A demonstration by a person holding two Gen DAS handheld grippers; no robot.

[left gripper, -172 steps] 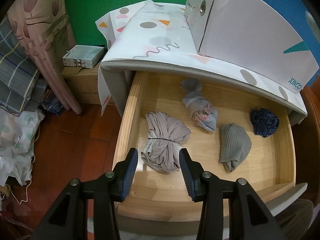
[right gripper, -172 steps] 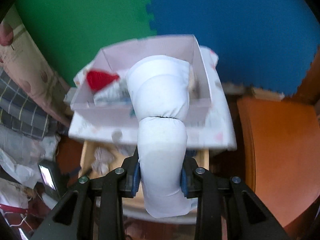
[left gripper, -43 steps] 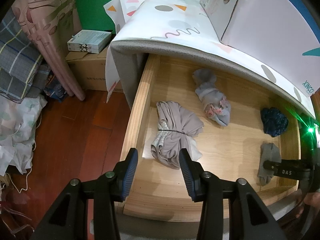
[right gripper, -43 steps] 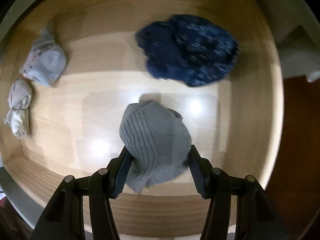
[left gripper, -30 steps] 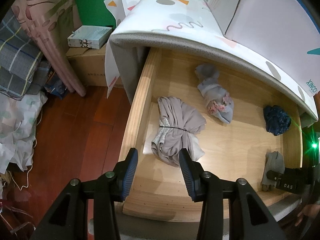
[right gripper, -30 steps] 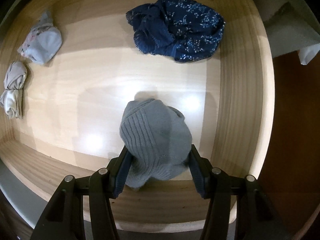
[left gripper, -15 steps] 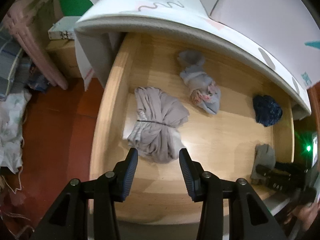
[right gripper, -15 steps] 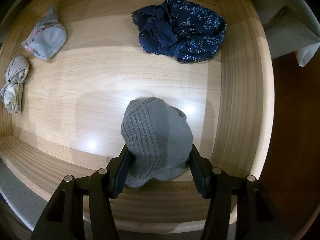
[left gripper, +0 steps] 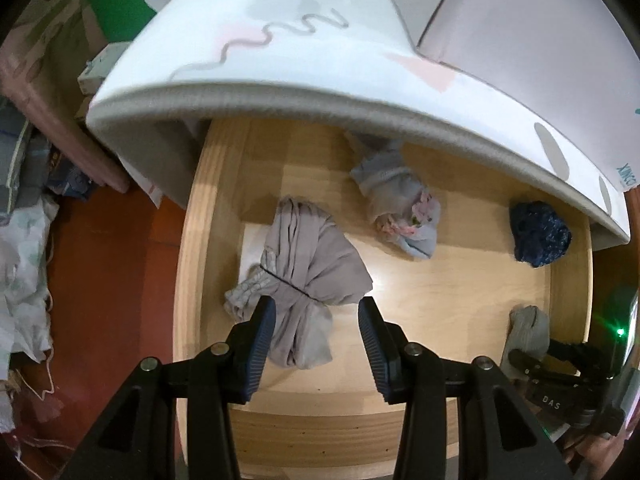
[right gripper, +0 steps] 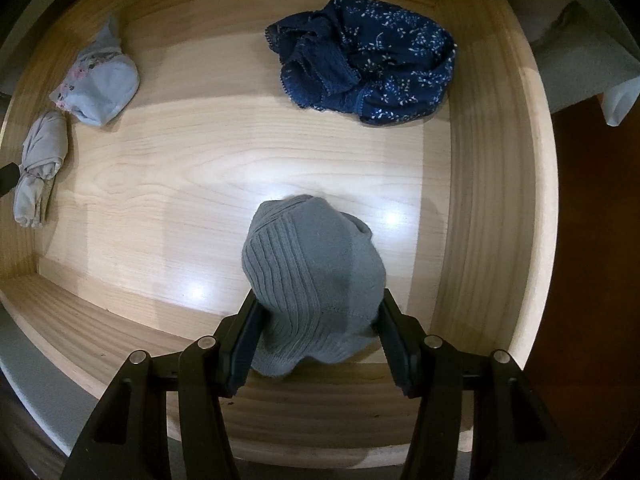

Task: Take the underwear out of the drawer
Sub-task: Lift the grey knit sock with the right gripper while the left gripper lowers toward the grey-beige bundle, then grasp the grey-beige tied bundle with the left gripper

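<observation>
Through the right wrist camera we are seeing only the inside of the wooden drawer [right gripper: 492, 216]: pale grain, glossy light spots on the floor, rounded walls. The left wrist camera is giving us what that one hides: the patterned white mat [left gripper: 304, 52] draped over the cabinet top, a pale box [left gripper: 532, 20] standing on it, the reddish floor and heaps of cloth at the left.

Our right gripper [right gripper: 316, 334] is pointing down into the drawer's right front corner, and its jaws are clamping a grey ribbed underwear bundle [right gripper: 314, 276], pads pressing into both sides. The bundle is looking domed and knitted, with fine ridges on one half and a smoother panel on the other. In the left view it is showing only as a small grey lump [left gripper: 526, 330] beside the black tool.

Our left gripper [left gripper: 316, 334] is hovering over the taupe bundle [left gripper: 304, 264], a soft, creased roll cinched by a thin dark band. Its jaws have just been opening a little and are standing apart, the bundle's lower end between them, the pads not pressing on it.

Further back a pale blue bundle [right gripper: 100, 88] with pink floral trim is lying, and a crumpled navy piece [right gripper: 368, 60] with tiny white sprigs and a scalloped edge is sitting near the right wall.
</observation>
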